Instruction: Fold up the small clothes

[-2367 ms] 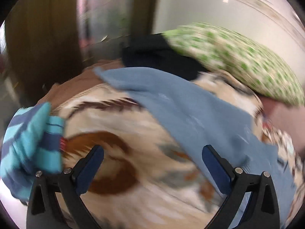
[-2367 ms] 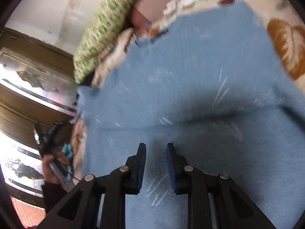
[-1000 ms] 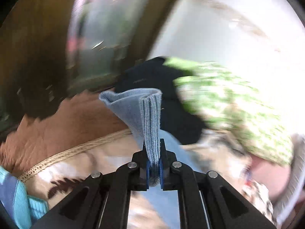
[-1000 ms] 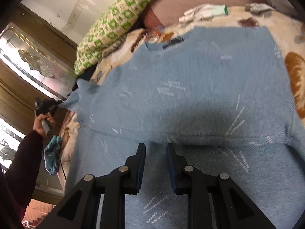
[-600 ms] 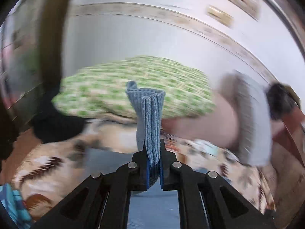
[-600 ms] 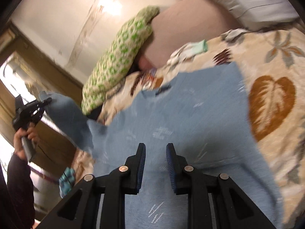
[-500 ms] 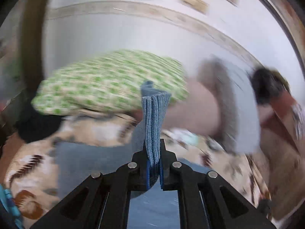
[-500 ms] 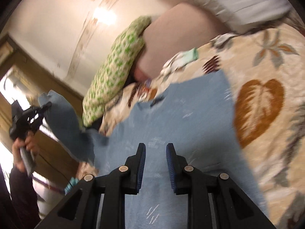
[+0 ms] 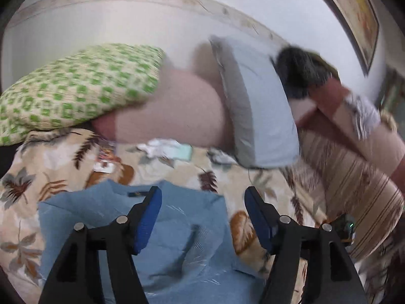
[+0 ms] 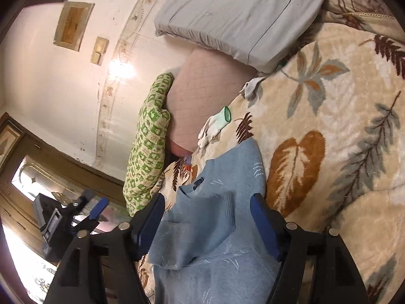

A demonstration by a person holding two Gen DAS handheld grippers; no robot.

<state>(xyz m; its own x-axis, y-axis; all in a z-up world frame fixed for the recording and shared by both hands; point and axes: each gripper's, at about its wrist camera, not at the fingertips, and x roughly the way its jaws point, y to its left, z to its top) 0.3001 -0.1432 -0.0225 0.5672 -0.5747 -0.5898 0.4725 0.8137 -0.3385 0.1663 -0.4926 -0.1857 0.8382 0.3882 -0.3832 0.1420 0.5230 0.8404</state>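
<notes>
A light blue knit sweater (image 9: 174,230) lies flat on the leaf-patterned blanket (image 9: 255,187), collar toward the pillows. One sleeve (image 10: 202,225) is folded across its body, ribbed cuff up. My left gripper (image 9: 203,217) hovers over the sweater with its jaws opening; the cloth lies below them and the pads do not touch it. My right gripper (image 10: 207,225) hangs over the folded sleeve, jaws also opening, gripping nothing. In the right wrist view the left gripper (image 10: 95,201) shows at the left edge.
At the head of the bed lean a green checked pillow (image 9: 73,93), a pink cushion (image 9: 177,111) and a grey pillow (image 9: 255,116). A white glove with a green cuff (image 10: 215,124) lies beyond the collar. A striped cushion (image 9: 354,177) is at the right.
My left gripper carried the sleeve from the left side over the sweater and let it go; the sleeve now lies across the body. Both grippers went from shut to open.
</notes>
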